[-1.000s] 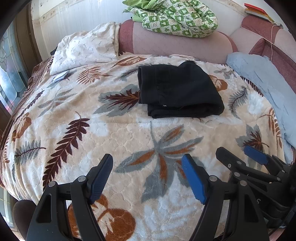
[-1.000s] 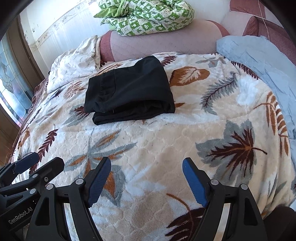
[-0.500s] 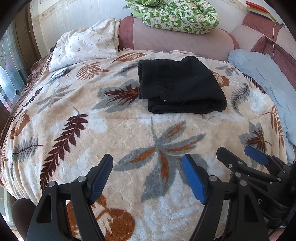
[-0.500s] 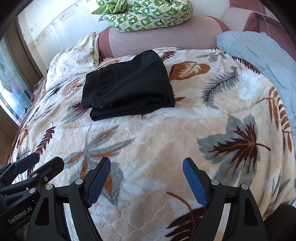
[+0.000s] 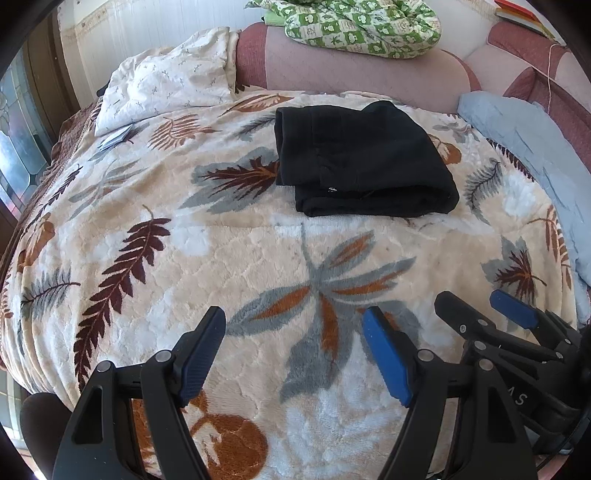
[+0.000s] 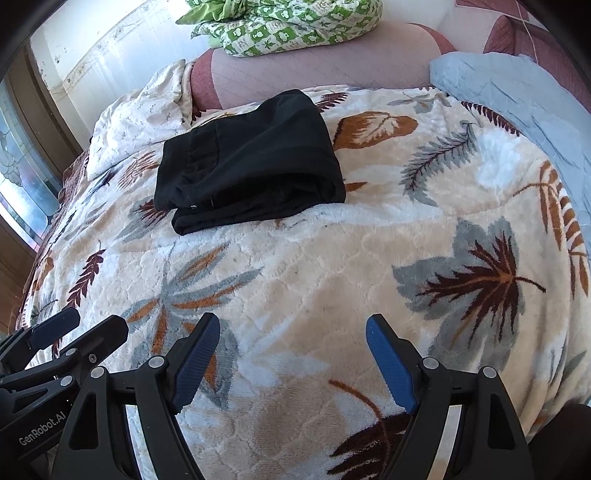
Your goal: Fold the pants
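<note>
- While the black pants (image 5: 362,162) lie as a compact folded bundle on the leaf-print blanket (image 5: 221,258), toward the far side nr the pink headboard (image 5: 354,66), both tools hang well short of them over the near edge.
- Left gripper (image 5: 295,354): spread wide, nothing btwn the blue pads (image 5: 386,356). Right gripper (image 6: 291,360): likewise released, holding nothing; it also shows at the lower right of the left wrist view, just beside the left one.
- Judgement: fold looks done or v. close to it; layers stacked, one thick rolled edge facing the cameras.
- Risk 1: top layer sits a bit skewed over the lower one w/ a lip sticking out at the near-left corner. Any further nudge or re-grip there could drag the top layer off and undo the stack.
- Risk 2: blanket is plush and loose, so a pad closing low could pinch pile along w/ cloth, pulling the whole bundle out of square.
- Risk 3: grabbing only the upper ply at the rolled edge would likely unroll it.
- Risk 4: the 2 tools are close together; swinging in at once could knock them.
- Containers: none visible, no basket, box or drawer. Nearest thing to a holder is the bed itself, carrying the pants, a white floral pillow (image 5: 166,85), a light blue cloth (image 5: 524,147) at the right, and a green-patterned quilt (image 5: 362,26) heaped on the headboard.
</note>
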`<state>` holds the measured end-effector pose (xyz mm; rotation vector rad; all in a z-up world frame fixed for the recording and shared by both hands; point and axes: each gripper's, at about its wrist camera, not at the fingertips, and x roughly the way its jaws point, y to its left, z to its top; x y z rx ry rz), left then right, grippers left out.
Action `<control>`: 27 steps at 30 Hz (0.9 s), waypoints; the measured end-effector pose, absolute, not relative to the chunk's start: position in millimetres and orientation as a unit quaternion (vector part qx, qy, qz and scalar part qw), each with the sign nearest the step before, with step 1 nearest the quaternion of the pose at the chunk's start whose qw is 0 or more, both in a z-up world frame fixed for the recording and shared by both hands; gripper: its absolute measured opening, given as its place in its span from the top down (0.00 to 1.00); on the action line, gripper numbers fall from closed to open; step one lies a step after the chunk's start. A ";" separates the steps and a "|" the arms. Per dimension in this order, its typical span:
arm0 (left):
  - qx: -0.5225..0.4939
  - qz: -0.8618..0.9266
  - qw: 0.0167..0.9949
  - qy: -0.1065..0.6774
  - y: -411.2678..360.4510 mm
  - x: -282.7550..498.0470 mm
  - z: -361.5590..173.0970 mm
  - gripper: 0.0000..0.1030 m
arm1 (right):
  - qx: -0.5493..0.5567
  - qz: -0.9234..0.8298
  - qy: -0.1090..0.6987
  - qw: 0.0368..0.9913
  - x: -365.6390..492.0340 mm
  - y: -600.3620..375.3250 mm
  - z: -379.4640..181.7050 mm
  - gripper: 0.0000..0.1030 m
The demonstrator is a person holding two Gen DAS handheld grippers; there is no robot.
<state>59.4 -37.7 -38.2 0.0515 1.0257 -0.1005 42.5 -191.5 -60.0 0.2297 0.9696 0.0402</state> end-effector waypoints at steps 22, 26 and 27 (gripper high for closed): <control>0.016 -0.033 0.854 0.518 -31.8 75.0 -68.4 0.26 | 0.098 -0.006 0.464 0.880 50.7 -199.7 -73.4 0.16; 0.015 -0.032 0.854 0.519 -30.8 79.7 -73.6 0.26 | 0.084 -0.019 0.459 0.884 59.2 -205.6 -74.7 0.16; 0.014 -0.031 0.855 0.517 -30.1 81.6 -74.3 0.26 | 0.082 -0.023 0.457 0.885 61.0 -207.5 -75.0 0.16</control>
